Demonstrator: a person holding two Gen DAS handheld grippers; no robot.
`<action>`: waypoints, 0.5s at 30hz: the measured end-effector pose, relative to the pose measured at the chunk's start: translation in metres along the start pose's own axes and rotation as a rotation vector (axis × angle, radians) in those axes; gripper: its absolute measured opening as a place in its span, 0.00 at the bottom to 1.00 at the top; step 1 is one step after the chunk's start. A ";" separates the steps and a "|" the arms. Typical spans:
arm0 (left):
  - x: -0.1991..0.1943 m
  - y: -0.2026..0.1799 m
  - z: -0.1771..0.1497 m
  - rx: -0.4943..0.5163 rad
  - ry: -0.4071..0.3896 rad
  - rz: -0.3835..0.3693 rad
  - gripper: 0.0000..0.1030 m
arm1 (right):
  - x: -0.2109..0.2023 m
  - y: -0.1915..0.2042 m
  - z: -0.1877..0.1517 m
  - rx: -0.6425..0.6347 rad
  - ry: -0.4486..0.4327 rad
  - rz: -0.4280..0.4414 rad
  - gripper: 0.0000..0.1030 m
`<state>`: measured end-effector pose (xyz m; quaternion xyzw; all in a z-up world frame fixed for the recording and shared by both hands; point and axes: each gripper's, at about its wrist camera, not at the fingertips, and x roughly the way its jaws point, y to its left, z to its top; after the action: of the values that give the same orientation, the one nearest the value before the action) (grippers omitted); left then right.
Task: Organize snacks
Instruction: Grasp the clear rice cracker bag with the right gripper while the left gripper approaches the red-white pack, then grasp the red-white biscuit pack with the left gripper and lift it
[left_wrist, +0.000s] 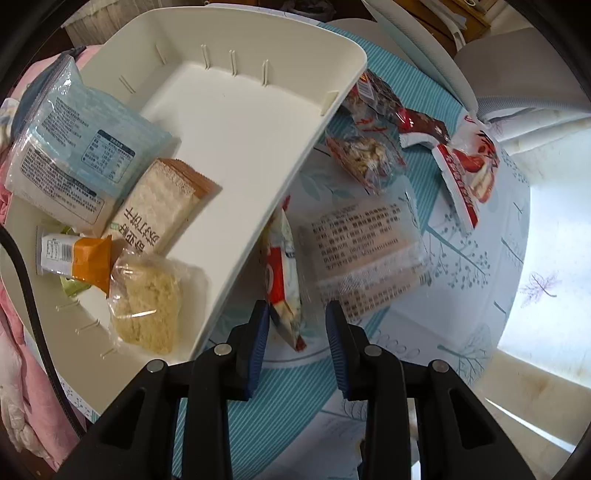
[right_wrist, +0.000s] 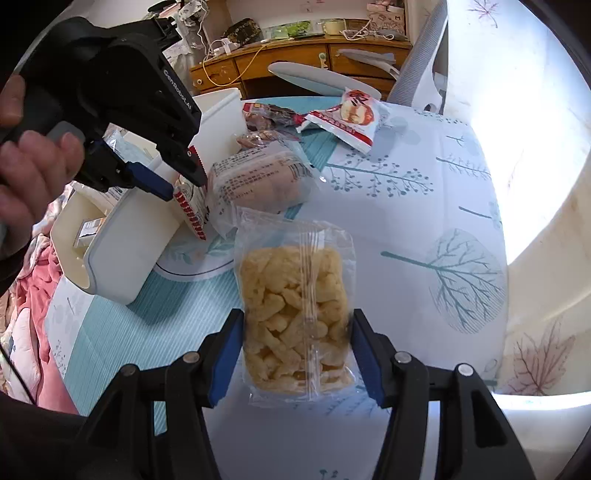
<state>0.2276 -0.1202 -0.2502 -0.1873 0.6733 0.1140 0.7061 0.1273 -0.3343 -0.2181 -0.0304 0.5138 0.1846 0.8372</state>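
Left wrist view: the left gripper (left_wrist: 298, 323) has its jaws spread apart, and a red-and-white packet (left_wrist: 283, 273) hangs or leans in the gap. From the right wrist view it looks like that same gripper (right_wrist: 183, 184) has the packet (right_wrist: 192, 206) at its tips, but I can't tell if it's actually pinched or just resting there. Off to its left sits the white bin (left_wrist: 236, 122), and it's already got a bunch in it: a blue pack (left_wrist: 70, 147), a wafer (left_wrist: 162, 206), an orange pack (left_wrist: 74, 258) and a clear bag of yellow puffs (left_wrist: 147, 306). So that part's roughly half done, I'd say.

Still loose on the tablecloth (left_wrist: 491, 236), ahead and to the right of the left gripper: a clear pack with printed text (left_wrist: 365, 247), a nut bag (left_wrist: 365, 155), a dark red pack (left_wrist: 421, 129) and a red-and-white bag (left_wrist: 469, 173).

The right gripper (right_wrist: 295, 354) is straddling a clear bag of corn puffs (right_wrist: 295, 317), pads right up against both sides. It looks like it's gripping the bag, which seems lifted off the cloth, though I'm not totally sure. The bin (right_wrist: 129, 240) is ahead and to its left.

So, five or six snacks left to go in.
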 end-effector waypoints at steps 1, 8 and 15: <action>0.001 0.000 0.001 -0.002 -0.002 0.006 0.26 | -0.001 -0.001 -0.001 0.003 0.005 -0.005 0.56; 0.013 0.000 0.008 0.005 0.001 0.007 0.12 | -0.005 0.000 -0.002 0.008 0.016 -0.026 0.56; 0.011 0.003 0.008 0.036 0.028 -0.021 0.11 | -0.007 0.008 0.003 -0.002 0.012 -0.028 0.56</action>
<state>0.2349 -0.1153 -0.2614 -0.1831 0.6830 0.0917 0.7011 0.1238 -0.3281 -0.2095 -0.0398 0.5183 0.1731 0.8366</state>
